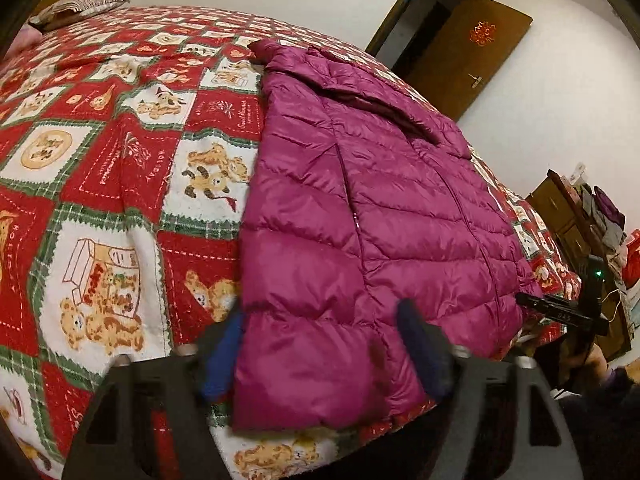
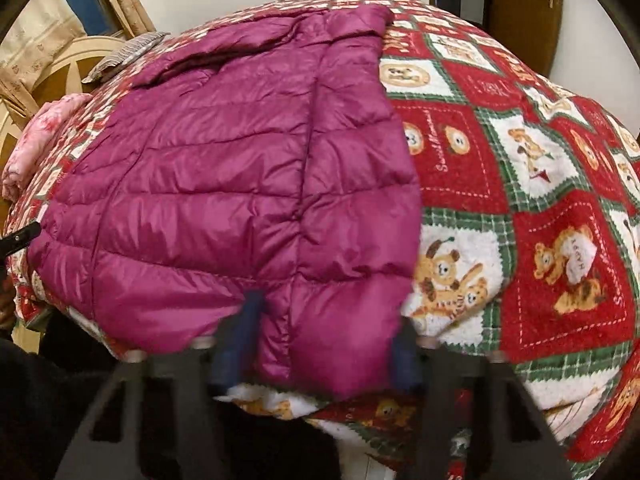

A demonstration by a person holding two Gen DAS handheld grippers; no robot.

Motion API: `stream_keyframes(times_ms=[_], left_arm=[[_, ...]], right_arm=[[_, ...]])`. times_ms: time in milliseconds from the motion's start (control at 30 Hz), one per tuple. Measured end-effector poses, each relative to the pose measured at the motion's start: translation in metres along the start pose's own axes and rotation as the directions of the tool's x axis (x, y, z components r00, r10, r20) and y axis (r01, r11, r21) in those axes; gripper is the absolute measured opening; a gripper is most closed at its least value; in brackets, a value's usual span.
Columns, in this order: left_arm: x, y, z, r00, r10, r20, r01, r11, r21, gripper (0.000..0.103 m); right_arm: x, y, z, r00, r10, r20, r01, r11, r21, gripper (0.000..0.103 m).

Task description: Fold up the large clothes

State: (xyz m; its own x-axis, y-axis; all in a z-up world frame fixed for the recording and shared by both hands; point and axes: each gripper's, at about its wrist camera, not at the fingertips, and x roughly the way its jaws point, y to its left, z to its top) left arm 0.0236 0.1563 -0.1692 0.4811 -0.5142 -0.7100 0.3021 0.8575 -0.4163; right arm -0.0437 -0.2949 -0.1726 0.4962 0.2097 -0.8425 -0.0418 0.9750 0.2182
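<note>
Blue-padded fingers of the left gripper [image 1: 320,354] straddle the near hem corner of a magenta quilted down jacket [image 1: 372,216], lying flat on a bed's red teddy-bear Christmas quilt [image 1: 104,168]. At the hem's other corner, the right gripper [image 2: 320,340] likewise brackets puffy fabric; whether either grips it firmly I cannot tell.

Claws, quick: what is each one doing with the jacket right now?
Left claw: around the jacket hem corner; grip cannot be told.
Right claw: around the other hem corner; grip cannot be told.
</note>
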Motion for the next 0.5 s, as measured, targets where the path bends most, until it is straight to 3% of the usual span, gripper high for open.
stream_keyframes(times_ms=[33,67,100,133,300,500], left_arm=[[0.000,0.000,-0.002,1.000,-0.004,-0.006,0.004,1.000,-0.004,0.043],[0.002,0.001,-0.002,1.000,-0.018,-0.018,0.018,1.000,-0.016,0.023],[0.003,0.003,-0.002,0.999,-0.044,-0.030,0.043,0.998,-0.035,0.016],[0.003,0.004,-0.002,0.997,-0.070,-0.032,0.068,0.996,-0.053,0.013],[-0.009,-0.006,-0.001,0.998,-0.068,0.016,0.069,0.997,-0.019,0.005],[-0.042,-0.017,0.006,0.983,-0.156,0.102,0.159,0.987,-0.016,0.004]], right_arm=[[-0.001,-0.002,0.000,1.000,0.009,0.003,-0.009,1.000,0.008,0.037],[-0.002,-0.004,0.000,1.000,0.021,0.010,-0.021,1.000,0.017,0.034],[-0.003,-0.002,-0.003,0.999,0.035,0.015,-0.035,0.999,0.023,0.025],[-0.004,0.000,-0.003,0.998,0.055,0.020,-0.056,0.998,0.031,0.020],[-0.016,0.008,-0.004,0.993,0.094,0.073,-0.097,0.994,0.049,0.015],[-0.055,0.014,-0.002,0.964,0.195,0.183,-0.210,0.975,0.070,0.014]])
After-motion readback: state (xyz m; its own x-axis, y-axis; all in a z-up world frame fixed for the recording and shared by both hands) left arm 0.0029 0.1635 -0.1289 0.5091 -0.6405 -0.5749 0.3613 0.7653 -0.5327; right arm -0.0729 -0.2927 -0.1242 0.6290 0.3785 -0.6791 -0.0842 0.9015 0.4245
